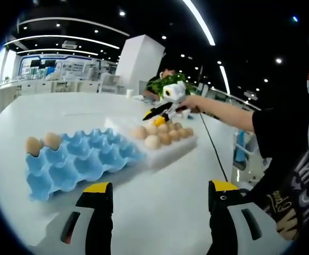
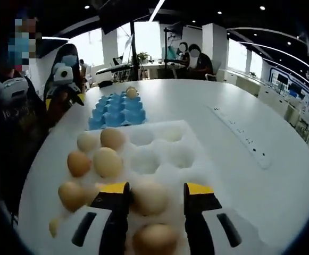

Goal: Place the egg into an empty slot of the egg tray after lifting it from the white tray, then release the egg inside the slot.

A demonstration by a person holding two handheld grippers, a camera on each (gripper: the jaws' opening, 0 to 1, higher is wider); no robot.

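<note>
In the left gripper view a blue egg tray point(image 1: 82, 162) lies on the white table, with two brown eggs point(image 1: 42, 143) in its far-left corner slots. Beside it on the right is the white tray point(image 1: 170, 151), which holds several eggs. My left gripper point(image 1: 159, 188) hangs open above the table in front of both trays. My right gripper point(image 1: 155, 117) reaches over the white tray's far side. In the right gripper view its jaws point(image 2: 155, 191) stand apart on either side of a brown egg point(image 2: 150, 197) sitting in the white tray point(image 2: 167, 159). I see narrow gaps at both sides of that egg.
A person's arm point(image 1: 223, 111) stretches in from the right. Farther off in the right gripper view lie the blue tray point(image 2: 114, 111) and the left gripper point(image 2: 64, 101). A white power strip point(image 2: 239, 135) runs along the table's right side. People point(image 2: 189, 56) sit at the back.
</note>
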